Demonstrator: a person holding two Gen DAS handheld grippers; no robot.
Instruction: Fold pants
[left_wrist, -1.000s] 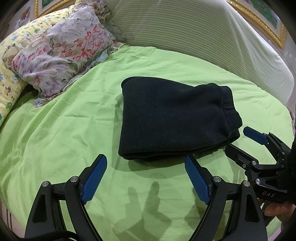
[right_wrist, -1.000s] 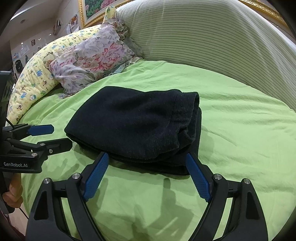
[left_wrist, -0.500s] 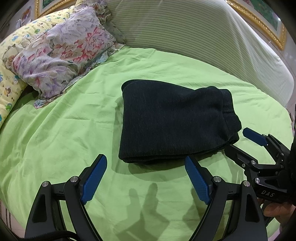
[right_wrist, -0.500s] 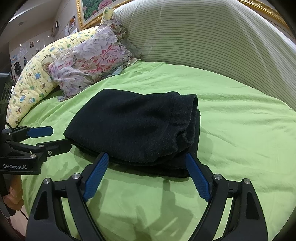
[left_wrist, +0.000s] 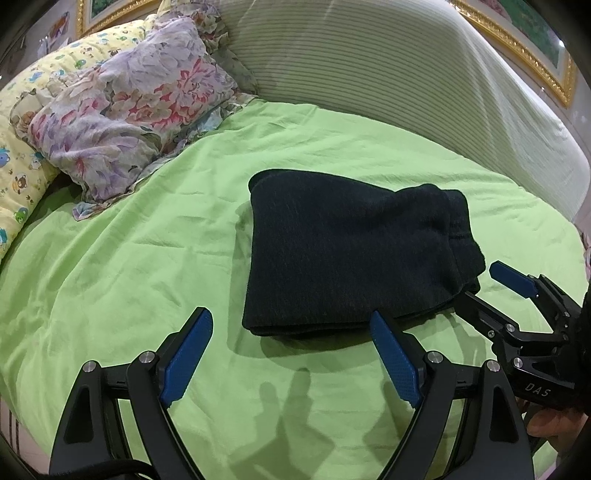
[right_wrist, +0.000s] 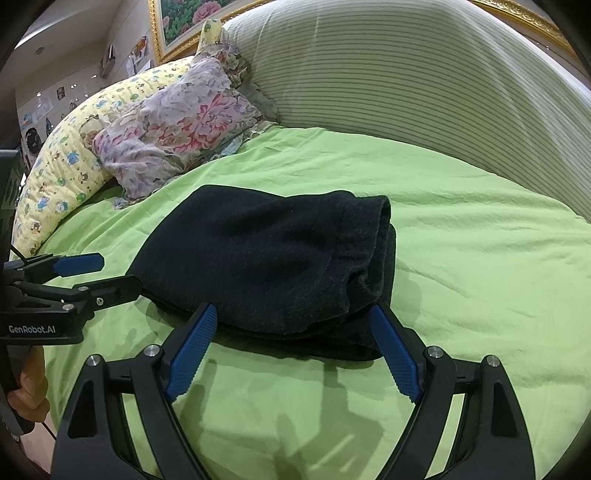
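The black pants (left_wrist: 351, 254) lie folded in a thick rectangle on the green bed sheet (left_wrist: 129, 266). They also show in the right wrist view (right_wrist: 266, 258). My left gripper (left_wrist: 291, 354) is open and empty, just in front of the near edge of the pants. My right gripper (right_wrist: 291, 350) is open and empty, its fingertips at the near edge of the bundle. In the left wrist view the right gripper (left_wrist: 487, 291) is at the right corner of the pants. In the right wrist view the left gripper (right_wrist: 107, 273) is at their left corner.
A floral pillow (left_wrist: 125, 110) and a yellow patterned pillow (left_wrist: 14, 162) lie at the back left. A striped padded headboard (left_wrist: 388, 66) curves along the back. The round bed's edge falls away at the near left (left_wrist: 11, 406).
Both grippers have crept slightly closer to the folded pants. The pants have not moved and both grippers stay open.
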